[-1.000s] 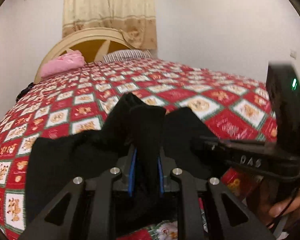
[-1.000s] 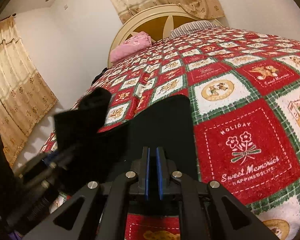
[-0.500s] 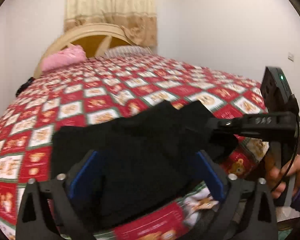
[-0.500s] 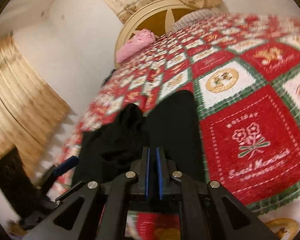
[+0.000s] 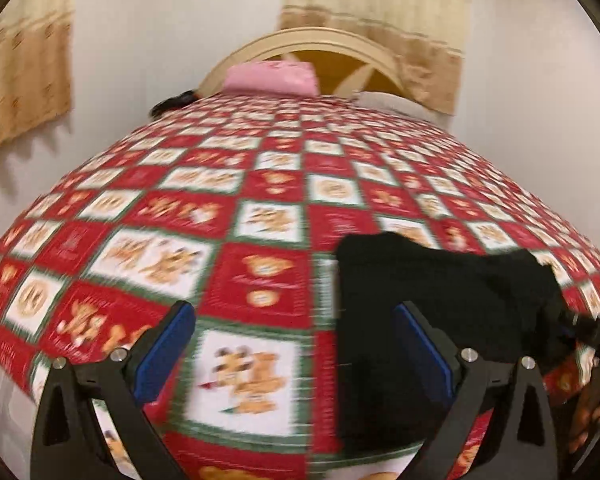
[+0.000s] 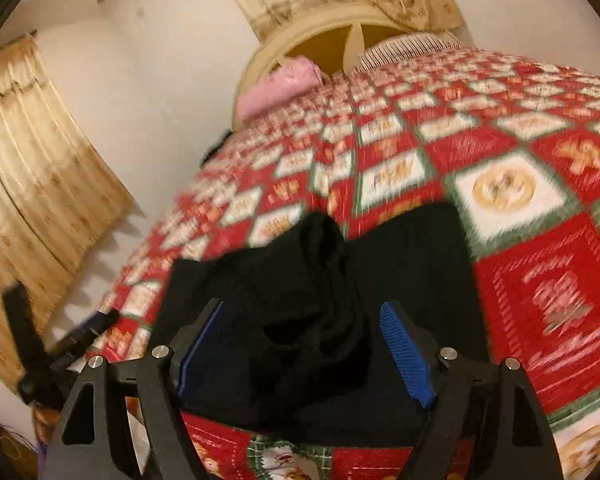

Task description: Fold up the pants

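Pants, black and bunched, lie near the foot edge of the bed, on the red, white and green checked blanket. We hold the left hand-held gripper with its jaws spread wide and nothing between them; it sits over bare blanket, with the pants just to its right. We hold the right hand-held gripper likewise parted, its blue pads on either side of a raised fold without clamping it. A pink pillow rests at the headboard.
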`<state>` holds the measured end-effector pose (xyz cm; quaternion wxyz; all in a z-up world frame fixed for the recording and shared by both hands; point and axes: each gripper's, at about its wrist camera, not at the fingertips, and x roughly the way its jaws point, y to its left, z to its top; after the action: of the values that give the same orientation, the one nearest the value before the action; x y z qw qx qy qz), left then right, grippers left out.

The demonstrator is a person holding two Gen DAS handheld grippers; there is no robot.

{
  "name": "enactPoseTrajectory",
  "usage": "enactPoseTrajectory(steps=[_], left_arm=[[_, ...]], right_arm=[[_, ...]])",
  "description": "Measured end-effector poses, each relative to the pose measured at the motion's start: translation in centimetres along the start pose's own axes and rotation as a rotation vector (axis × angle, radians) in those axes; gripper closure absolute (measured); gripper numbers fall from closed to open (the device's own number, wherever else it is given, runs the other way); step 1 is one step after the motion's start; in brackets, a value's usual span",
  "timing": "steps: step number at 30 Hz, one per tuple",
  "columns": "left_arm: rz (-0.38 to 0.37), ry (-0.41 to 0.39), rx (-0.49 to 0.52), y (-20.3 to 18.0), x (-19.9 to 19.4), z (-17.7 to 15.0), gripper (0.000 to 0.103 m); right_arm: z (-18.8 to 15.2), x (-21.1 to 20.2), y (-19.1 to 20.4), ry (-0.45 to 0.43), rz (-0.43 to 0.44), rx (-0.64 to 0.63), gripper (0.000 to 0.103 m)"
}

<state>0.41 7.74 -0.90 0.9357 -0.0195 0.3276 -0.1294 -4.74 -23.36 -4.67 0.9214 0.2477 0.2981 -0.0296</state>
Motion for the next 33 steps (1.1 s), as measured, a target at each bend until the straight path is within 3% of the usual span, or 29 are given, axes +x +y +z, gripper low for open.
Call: enactPoseTrajectory(steps=[3, 4, 5, 8, 11, 15, 19, 25, 27, 30, 33], left_arm=[[0.013, 0.004, -0.069, 2.1, 0.1, -0.3, 0.001], [0.012, 0.011, -0.094, 2.6, 0.3, -0.4, 0.001], [0.010, 0.014, -0.107, 3.0, 0.3, -0.4, 0.001], [0.005, 0.028, -0.142, 3.5, 0.7, -0.7, 0.001], [0.009, 0.036, -0.137, 3.0, 1.0, -0.8, 0.001], [0.006, 0.032, -0.109, 2.3, 1.0, -0.5, 0.001], [0.002, 0.028, -0.083, 1.5, 1.2, -0.2, 0.001], [0.025, 0.066, -0.030, -0.4, 2.1, -0.5, 0.001], [0.032, 0.079, -0.012, -0.7, 2.3, -0.5, 0.001], [0.024, 0.070, -0.003, -0.8, 2.0, -0.4, 0.001], [0.014, 0.064, 0.006, -1.2, 2.0, -0.3, 0.001]], right_arm=[[-0.9, 0.8, 1.3, 0.000, -0.097, -0.070, 0.035], [-1.0, 1.1, 1.6, 0.012, -0.126, -0.094, 0.054], [-1.1, 1.5, 1.8, 0.031, -0.136, -0.096, 0.063], [-1.2, 1.8, 1.8, 0.034, -0.153, -0.101, 0.072], [-1.0, 1.5, 3.0, 0.021, -0.168, -0.189, 0.084], [-0.4, -1.2, 4.6, -0.067, -0.144, -0.319, 0.086], [0.6, -5.2, 3.1, -0.149, -0.166, -0.367, 0.086], [-1.7, -3.4, -2.3, -0.018, -0.207, -0.249, 0.085], [-2.3, -3.8, -3.2, -0.056, -0.157, -0.222, 0.083], [-1.6, -4.4, -3.4, -0.005, -0.115, -0.198, 0.077], [-1.3, -7.1, -3.5, -0.052, -0.174, -0.202, 0.072]])
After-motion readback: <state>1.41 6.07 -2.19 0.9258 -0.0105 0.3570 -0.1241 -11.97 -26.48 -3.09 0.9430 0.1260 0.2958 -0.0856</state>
